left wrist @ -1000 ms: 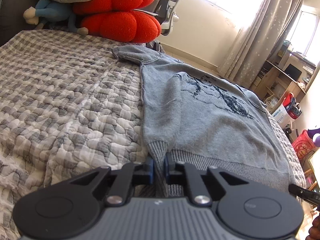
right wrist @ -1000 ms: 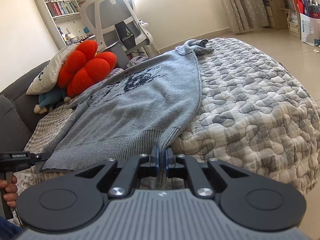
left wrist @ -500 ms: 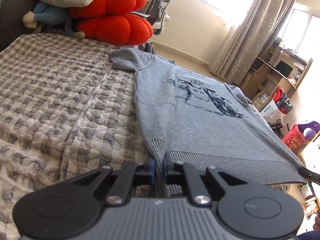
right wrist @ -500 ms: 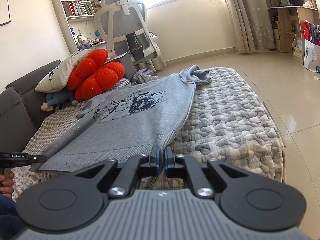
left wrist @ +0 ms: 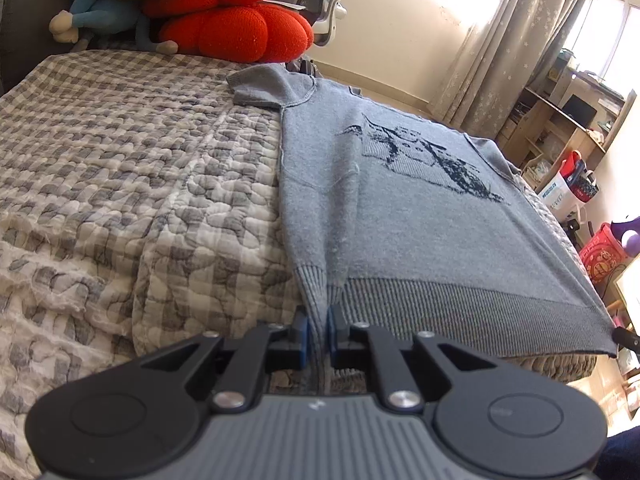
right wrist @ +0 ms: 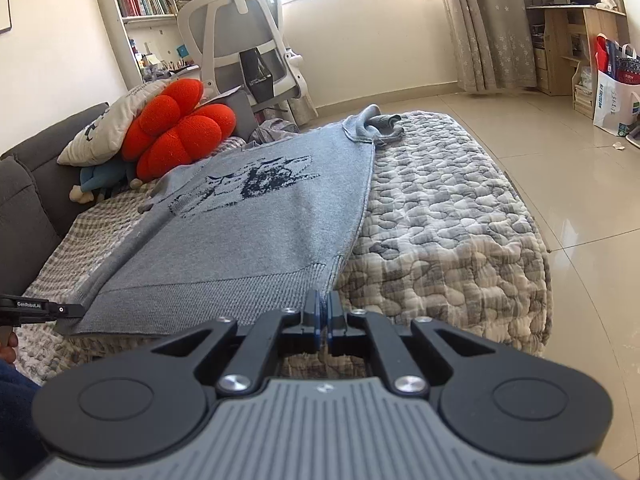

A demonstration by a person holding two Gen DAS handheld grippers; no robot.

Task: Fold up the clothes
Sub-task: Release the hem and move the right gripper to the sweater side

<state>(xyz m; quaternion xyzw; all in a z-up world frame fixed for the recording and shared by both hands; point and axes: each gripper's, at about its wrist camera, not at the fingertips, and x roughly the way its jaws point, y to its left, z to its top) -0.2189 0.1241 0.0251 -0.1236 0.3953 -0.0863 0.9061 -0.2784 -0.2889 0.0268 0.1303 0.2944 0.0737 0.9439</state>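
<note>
Grey knit, one sweater (left wrist: pixel 420 216) with a dark blue printed picture on its front, lies stretched across the quilted checked bedspread (left wrist: pixel 120 184), its ribbed hem pulled taut toward the near edge of the bed. Compared with a second ago, the hem runs straighter and flatter between the two grippers, the folded-in sleeve beside the left edge has been drawn narrower, and the right-wrist view now looks more level into the room, showing more floor and the whole office chair (right wrist: pixel 240 40). The left gripper (left wrist: pixel 318 334) has its fingers pressed together on the near left corner of the hem, where the sleeve cuff and ribbing bunch between the blue pads. The right gripper (right wrist: pixel 324 320) has its fingers almost together, pinching the near right corner of the hem, with only a thin edge of cloth between them. Each gripper's tip shows at the far hem corner in the other's view. Counted: one sweater, two grippers, one red flower-shaped cushion (right wrist: pixel 176 128), one pale pillow (right wrist: pixel 108 128) leaning over it, one blue soft toy (left wrist: pixel 104 20) underneath, one office chair, and one white shopping bag (right wrist: pixel 614 100) on the tiled floor.
</note>
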